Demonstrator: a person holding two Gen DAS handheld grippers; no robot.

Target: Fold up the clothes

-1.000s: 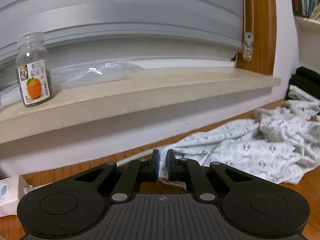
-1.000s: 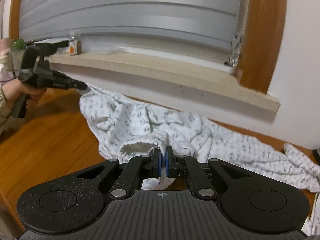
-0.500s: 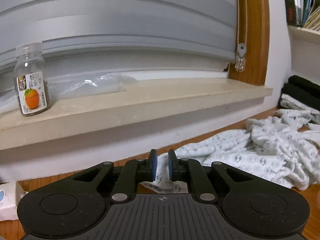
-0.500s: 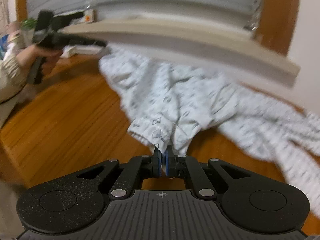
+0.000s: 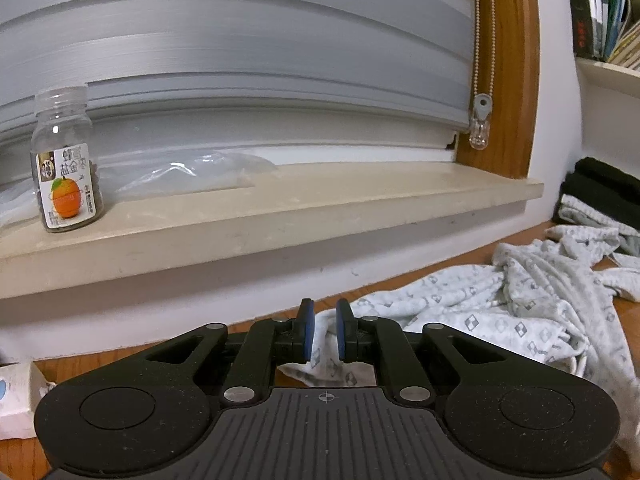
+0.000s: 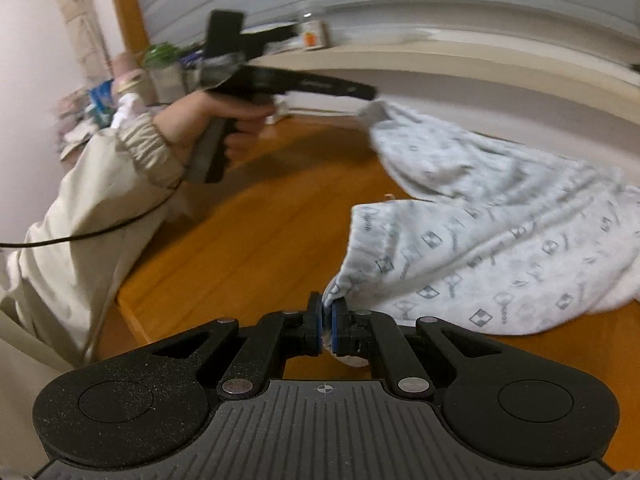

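Note:
A white garment with a grey diamond print [image 5: 500, 312] lies spread over the wooden table [image 6: 256, 240]. My left gripper [image 5: 322, 322] holds one corner of it near the wall; its blue pads stand slightly apart with the cloth between them. In the right wrist view this gripper [image 6: 370, 94] shows with the cloth corner hanging at its tip. My right gripper [image 6: 326, 310] is shut on another edge of the garment [image 6: 480, 232], near the table's front edge.
A window sill [image 5: 280, 208] carries a small jar with an orange label [image 5: 66, 180] and a clear plastic bag [image 5: 188, 176]. Dark folded clothes [image 5: 600, 188] are stacked at the far right. A white box [image 5: 16, 396] lies at the left. The table's front edge [image 6: 132, 312] is close.
My right gripper has pulled its edge of the garment back toward the table's front, spreading the cloth. My left gripper has lifted a little, and its pads have parted slightly.

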